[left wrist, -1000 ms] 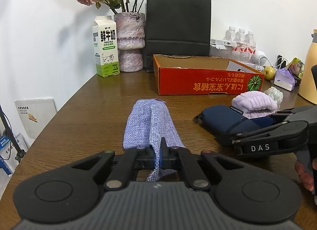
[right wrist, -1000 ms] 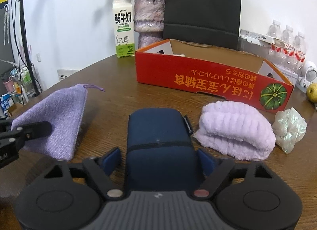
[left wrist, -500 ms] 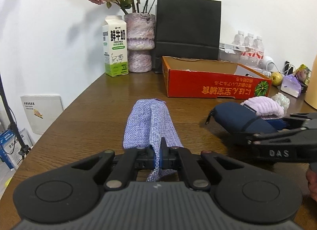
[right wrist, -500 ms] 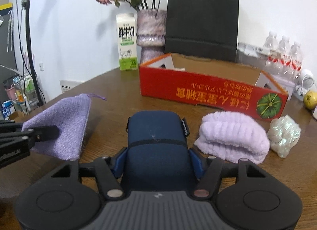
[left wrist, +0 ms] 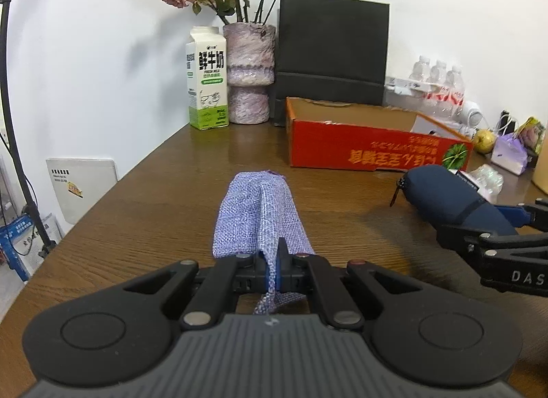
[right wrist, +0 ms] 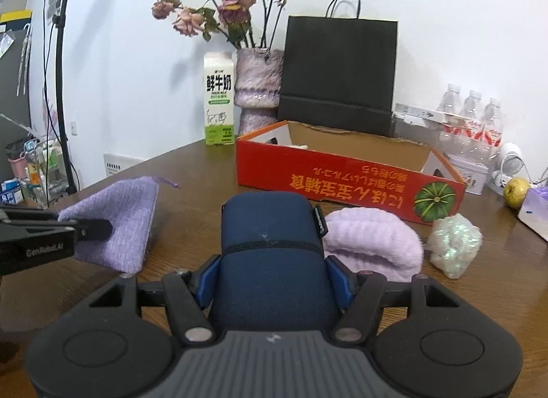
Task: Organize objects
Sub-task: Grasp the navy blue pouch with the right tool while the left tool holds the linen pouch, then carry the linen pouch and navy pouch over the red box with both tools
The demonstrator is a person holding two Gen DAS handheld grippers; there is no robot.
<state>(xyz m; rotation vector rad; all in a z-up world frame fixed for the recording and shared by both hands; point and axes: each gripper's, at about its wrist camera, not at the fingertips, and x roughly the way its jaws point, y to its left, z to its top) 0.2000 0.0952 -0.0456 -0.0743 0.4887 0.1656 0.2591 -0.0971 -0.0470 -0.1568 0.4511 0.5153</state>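
Observation:
My left gripper (left wrist: pixel 274 257) is shut on the near edge of a purple woven drawstring pouch (left wrist: pixel 260 213), which stretches away from it over the brown table (left wrist: pixel 171 213). A navy blue zip case (right wrist: pixel 270 237) sits between the blue pads of my right gripper (right wrist: pixel 272 278). The pads press on both its sides, and it hangs tilted above the table. In the left wrist view the case (left wrist: pixel 441 192) shows at the right, clear of the wood. An open red cardboard box (right wrist: pixel 342 182) stands beyond both.
A fluffy lilac cloth roll (right wrist: pixel 373 244) and a shiny white scrunchie (right wrist: pixel 453 244) lie before the box. A milk carton (left wrist: pixel 207 79), flower vase (left wrist: pixel 249 72) and black paper bag (left wrist: pixel 330 52) line the wall. Water bottles (right wrist: pixel 472 120) and a yellow fruit (right wrist: pixel 516 187) are at the right.
My right gripper has closed onto the navy case and raised it off the table, towards the box. The left gripper has kept its hold on the pouch and barely moved.

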